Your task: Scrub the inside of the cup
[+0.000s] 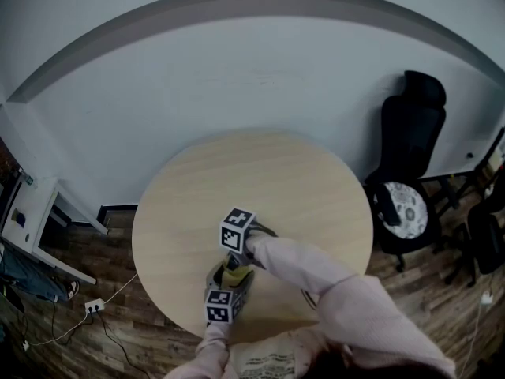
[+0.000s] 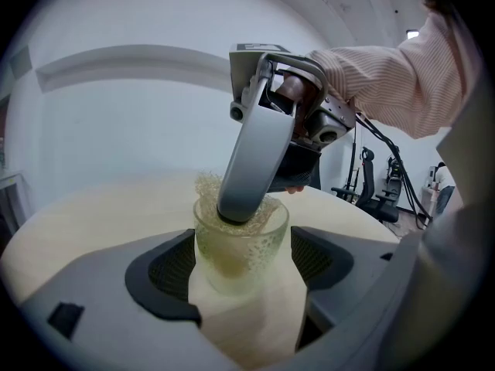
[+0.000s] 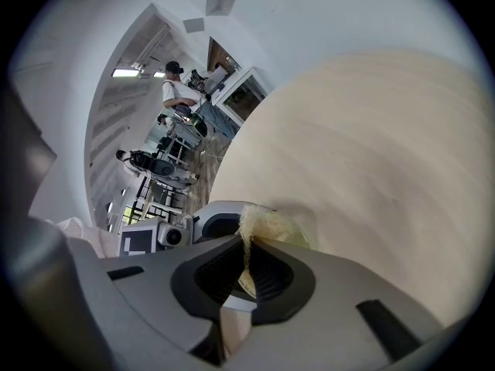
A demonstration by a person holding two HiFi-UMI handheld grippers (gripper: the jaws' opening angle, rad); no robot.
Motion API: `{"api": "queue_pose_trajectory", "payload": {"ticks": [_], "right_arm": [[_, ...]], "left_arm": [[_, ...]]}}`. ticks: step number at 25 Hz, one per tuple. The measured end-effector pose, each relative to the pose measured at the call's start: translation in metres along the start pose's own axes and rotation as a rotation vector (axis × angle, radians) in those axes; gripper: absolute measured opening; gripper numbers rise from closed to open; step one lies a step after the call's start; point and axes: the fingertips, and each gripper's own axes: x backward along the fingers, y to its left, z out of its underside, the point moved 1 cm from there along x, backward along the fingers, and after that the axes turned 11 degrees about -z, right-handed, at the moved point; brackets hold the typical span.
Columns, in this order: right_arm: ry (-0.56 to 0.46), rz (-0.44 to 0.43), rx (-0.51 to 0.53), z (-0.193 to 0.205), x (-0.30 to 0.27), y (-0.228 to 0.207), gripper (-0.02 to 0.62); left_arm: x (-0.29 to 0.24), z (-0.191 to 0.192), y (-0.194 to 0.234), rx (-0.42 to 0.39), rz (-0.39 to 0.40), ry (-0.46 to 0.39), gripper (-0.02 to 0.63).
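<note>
A clear pebbled glass cup (image 2: 236, 267) stands on the round pale wooden table (image 1: 300, 180), near its front edge. My left gripper (image 2: 242, 242) has it between its jaws, pads against both sides. My right gripper (image 2: 236, 212) comes down from above, with its closed jaws inside the cup's mouth. It is shut on a yellowish mesh scrubber (image 2: 205, 185) that bulges over the rim. In the right gripper view the scrubber (image 3: 249, 226) is pinched at the jaw tips of the right gripper (image 3: 247, 246). In the head view the marker cubes hide most of the cup (image 1: 231, 273).
A black office chair (image 1: 412, 133) and a patterned seat cushion (image 1: 406, 210) stand to the table's right. A white desk (image 1: 31, 212) and a power strip with cables (image 1: 95, 305) are on the floor at the left. A person stands in a far room (image 3: 179, 91).
</note>
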Motion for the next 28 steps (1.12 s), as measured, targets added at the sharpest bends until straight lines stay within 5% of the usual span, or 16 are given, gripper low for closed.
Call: {"api": "queue_pose_trajectory", "payload": {"ticks": [18,28], "right_arm": [[-0.044,-0.021,0.055,0.003,0.013,0.011,0.026],[-0.217,-0.113,0.152,0.008,0.034,0.029,0.026]], "left_arm": [[0.033,-0.011,0.010,0.039,-0.055,-0.055,0.374],[0.061,-0.023,0.017,0.064,-0.099,-0.084,0.214]]}}
